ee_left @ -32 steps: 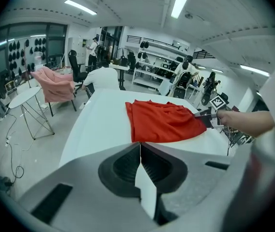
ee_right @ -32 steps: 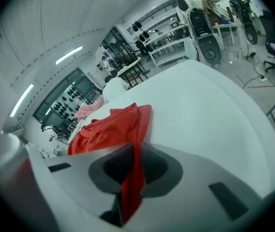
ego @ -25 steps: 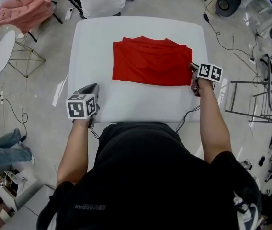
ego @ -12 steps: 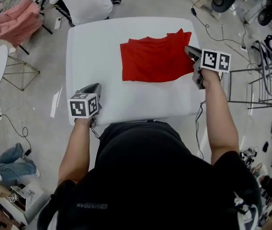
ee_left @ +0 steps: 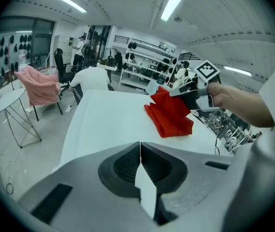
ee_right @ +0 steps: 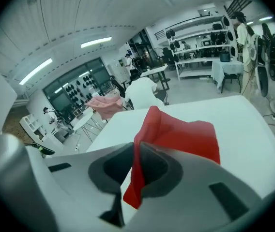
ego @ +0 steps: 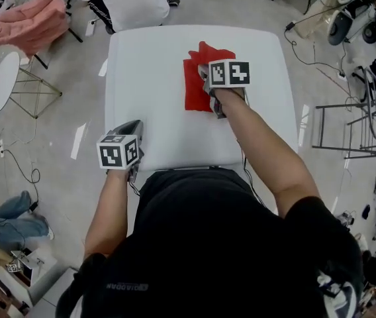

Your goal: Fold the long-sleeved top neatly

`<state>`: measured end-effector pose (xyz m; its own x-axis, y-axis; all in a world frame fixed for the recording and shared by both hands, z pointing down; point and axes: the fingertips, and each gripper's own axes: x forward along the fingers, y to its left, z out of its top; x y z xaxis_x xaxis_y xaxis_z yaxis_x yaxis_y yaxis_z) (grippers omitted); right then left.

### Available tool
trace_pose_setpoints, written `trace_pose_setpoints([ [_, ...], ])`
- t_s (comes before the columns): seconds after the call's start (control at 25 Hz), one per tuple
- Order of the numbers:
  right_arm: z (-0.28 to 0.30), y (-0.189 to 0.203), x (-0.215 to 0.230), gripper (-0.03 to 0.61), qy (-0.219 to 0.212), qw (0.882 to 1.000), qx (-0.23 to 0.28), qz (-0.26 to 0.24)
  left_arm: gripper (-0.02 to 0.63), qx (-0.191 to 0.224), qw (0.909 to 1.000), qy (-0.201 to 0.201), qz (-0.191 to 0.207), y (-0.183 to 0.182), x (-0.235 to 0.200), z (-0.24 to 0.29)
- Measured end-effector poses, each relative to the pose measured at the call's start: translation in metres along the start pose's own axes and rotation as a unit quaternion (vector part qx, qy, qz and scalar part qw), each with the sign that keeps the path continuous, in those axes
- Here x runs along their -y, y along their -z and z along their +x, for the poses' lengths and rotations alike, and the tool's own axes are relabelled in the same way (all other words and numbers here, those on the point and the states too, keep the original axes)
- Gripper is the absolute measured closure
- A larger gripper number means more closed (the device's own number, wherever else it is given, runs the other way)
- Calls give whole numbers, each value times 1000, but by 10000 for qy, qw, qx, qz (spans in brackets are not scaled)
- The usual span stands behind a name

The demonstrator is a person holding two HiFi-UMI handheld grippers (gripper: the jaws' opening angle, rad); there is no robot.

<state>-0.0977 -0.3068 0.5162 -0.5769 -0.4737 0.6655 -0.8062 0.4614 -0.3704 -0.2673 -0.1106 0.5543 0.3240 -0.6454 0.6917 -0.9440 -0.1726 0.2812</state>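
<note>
Grey floor [ego: 62,177] all round, polished enough to catch the ceiling lights, and at its centre a white table [ego: 135,58]: matte, smooth, corners rounded off.

Nearest of all, black shirt [ego: 201,244], broad and plain, filling the bottom of the head view.

Next out, at the near left edge of the table, left gripper [ee_left: 140,151]: grey moulded shell, dark ribbed pads pressed flat together, not a thread between them. Hangs well apart from the cloth.

Further on, over the middle of the table, right gripper [ee_right: 134,149], black-and-white marker cube [ego: 229,73] riding on top. Jaws nipped tight on a fold of the red long-sleeved top [ego: 194,91]. Thin, limp fabric, drawn up into a soft peak at the pads, with a red tongue of it dangling out below them.

Underneath, the rest of the top on the far half of the table, gathered into a narrow oblong: straight along its left edge, crumpled and pointed at the far end.

Beyond the far edge, a person [ego: 125,2] in a white top, back hunched and rounded.

Far left, pink cloth [ego: 26,18] draped in loose folds, and beside it a round white table [ego: 4,75] on thin wire legs.

Off to the right, a tubular metal rack [ego: 339,106], bare and angular.
</note>
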Motion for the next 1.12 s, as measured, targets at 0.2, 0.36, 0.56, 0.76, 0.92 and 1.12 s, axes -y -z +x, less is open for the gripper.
trace_pose_setpoints([
  [0.2, 62, 50, -22, 489, 350, 9965, -691, -310, 606, -25, 10000, 32, -56, 19, -6, -16],
  [0.36, 64, 54, -53, 352, -133, 9952, -740, -628, 604, -52, 9996, 268, 76, 28, -1, -20],
  [0.56, 12, 15, -65, 377, -786, 9955, -11, -533, 592, -67, 9974, 586, 404, 17, 15, -10],
  [0.76, -60, 7, -17, 497, -781, 9924, 782, -544, 537, -8, 9902, 1027, 947, -12, 55, 14],
  [0.92, -86, 61, 47, 508, -48, 9954, 394, -873, 525, -79, 9796, 1280, 1546, -35, 101, 42],
  [1.12, -95, 125, 82, 496, 347, 9926, -64, -1158, 508, -458, 9651, 1329, 2208, -45, 149, 86],
])
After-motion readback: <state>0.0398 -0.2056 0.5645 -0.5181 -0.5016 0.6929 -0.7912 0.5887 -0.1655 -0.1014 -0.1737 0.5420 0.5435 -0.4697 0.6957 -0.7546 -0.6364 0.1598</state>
